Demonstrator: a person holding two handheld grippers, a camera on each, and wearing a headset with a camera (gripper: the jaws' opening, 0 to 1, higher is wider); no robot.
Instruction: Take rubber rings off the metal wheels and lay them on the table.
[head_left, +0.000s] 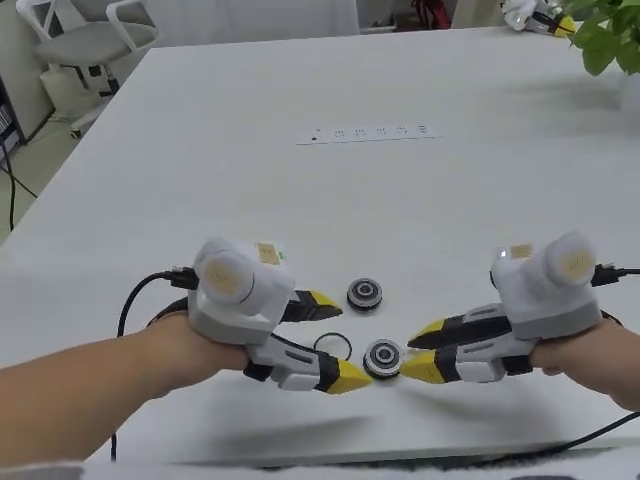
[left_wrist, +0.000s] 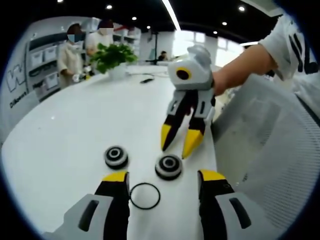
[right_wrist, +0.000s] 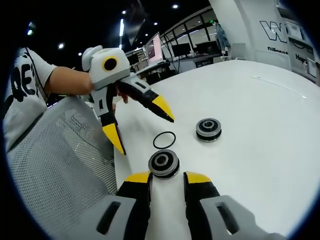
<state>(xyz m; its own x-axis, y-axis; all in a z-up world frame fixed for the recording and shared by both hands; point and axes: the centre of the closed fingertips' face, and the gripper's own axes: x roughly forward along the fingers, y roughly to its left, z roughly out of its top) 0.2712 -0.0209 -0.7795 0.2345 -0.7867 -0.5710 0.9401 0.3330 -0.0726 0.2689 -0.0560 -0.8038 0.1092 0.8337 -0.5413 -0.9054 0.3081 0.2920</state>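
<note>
Two metal wheels with dark rims lie on the white table (head_left: 300, 200): one farther out (head_left: 365, 294) (left_wrist: 116, 157) (right_wrist: 208, 129), one nearer (head_left: 382, 357) (left_wrist: 168, 167) (right_wrist: 163, 164). A loose black rubber ring (head_left: 332, 346) (left_wrist: 145, 195) (right_wrist: 164, 140) lies flat on the table beside the nearer wheel. My left gripper (head_left: 340, 338) (left_wrist: 164, 176) (right_wrist: 144, 131) is wide open, its jaws on either side of the loose ring. My right gripper (head_left: 413, 350) (right_wrist: 167, 178) (left_wrist: 179, 145) is open with a narrower gap, its tips just short of the nearer wheel.
A flat socket panel (head_left: 368, 132) is set in the table's middle. A potted plant (head_left: 610, 30) stands at the far right, a white chair (head_left: 80, 40) at the far left. A grey mesh chair back (right_wrist: 65, 160) is close behind the near table edge.
</note>
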